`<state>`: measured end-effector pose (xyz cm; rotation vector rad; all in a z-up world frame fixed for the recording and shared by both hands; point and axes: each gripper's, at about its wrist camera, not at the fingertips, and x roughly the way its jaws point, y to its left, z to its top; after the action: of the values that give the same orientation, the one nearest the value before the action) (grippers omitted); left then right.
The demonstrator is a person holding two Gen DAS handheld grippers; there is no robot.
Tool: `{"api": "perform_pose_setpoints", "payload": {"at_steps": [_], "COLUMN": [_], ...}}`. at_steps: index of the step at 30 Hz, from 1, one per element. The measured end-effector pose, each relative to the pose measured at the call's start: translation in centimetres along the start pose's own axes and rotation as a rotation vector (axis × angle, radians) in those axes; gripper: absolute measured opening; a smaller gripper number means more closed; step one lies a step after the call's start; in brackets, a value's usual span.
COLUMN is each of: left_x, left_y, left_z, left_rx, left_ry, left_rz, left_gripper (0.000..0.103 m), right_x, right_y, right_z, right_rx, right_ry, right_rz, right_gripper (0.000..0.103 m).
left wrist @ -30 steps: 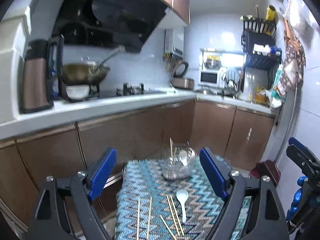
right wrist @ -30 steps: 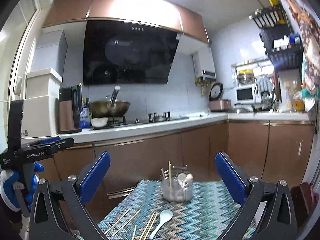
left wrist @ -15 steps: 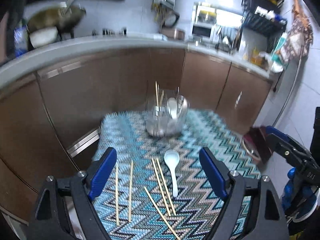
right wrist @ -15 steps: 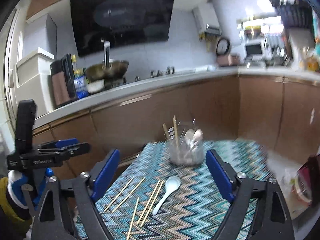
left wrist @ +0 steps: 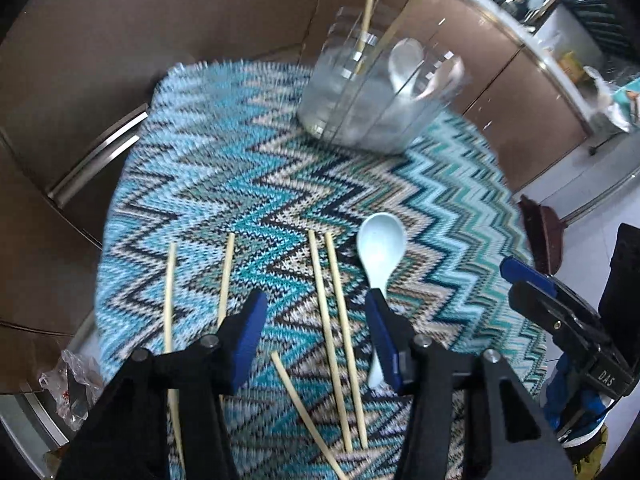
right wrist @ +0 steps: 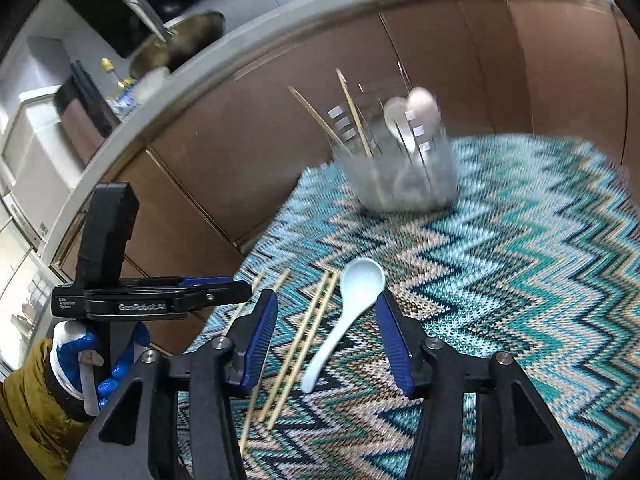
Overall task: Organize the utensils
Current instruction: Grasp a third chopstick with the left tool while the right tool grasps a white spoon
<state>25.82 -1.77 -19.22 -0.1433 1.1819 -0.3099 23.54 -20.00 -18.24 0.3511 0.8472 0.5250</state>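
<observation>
A: What are your tongs doing?

B: My left gripper is spread, nothing between its blue pads, hanging just above the zigzag cloth. Two bamboo chopsticks lie side by side in its gap, and a third slants off below them. My right gripper is spread and empty as well.

A: And the spoon?

B: The pale blue ceramic spoon lies flat on the cloth inside the right gripper's gap. Its bowl points away towards the far edge, its handle runs back towards me and leans to the left pad. So its long axis runs roughly along the fingers, not across them. From the left wrist view the same spoon sits just beside the left gripper's right pad, partly behind it.

A: Which hand takes it?

B: The right, I'd judge; the spoon is already between its jaws. The left is better placed for the chopsticks.

A: Where does everything go?

B: The clear plastic holder stands near the far edge of the cloth, well apart from both grippers, with chopsticks and spoons upright in it already. Two more chopsticks lie to the left, nearer the cloth's left edge.

A: Any worry?

B: The glazed handle may slip unless I close squarely across it
</observation>
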Motion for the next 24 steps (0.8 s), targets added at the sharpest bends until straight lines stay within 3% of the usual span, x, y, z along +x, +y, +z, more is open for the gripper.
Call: {"api": "perform_pose_setpoints", "payload": {"at_steps": [6, 15, 21, 24], "left_x": [4.1, 6.5, 7.6, 7.8], "left_y": [0.5, -0.1, -0.6, -0.7], "left_z": [1.5, 2.4, 2.6, 2.8], "left_rx": [-0.007, 0.019, 0.026, 0.021], "left_ry": [0.089, 0.158, 0.19, 0.196], "left_rz": [0.022, 0.038, 0.059, 0.063], "left_gripper": [0.034, 0.018, 0.016, 0.016], "right_x": [4.4, 9.1, 11.4, 12.7], "right_y": [-2.0, -3.7, -3.9, -3.9], "right_z": [0.8, 2.2, 2.8, 3.2], "right_rx": [0.004, -0.019, -0.041, -0.059], "right_ry": [0.099, 0.198, 0.247, 0.275], "right_rz": [0.003, 0.011, 0.018, 0.008], "right_gripper": [0.043, 0.038, 0.034, 0.023]}}
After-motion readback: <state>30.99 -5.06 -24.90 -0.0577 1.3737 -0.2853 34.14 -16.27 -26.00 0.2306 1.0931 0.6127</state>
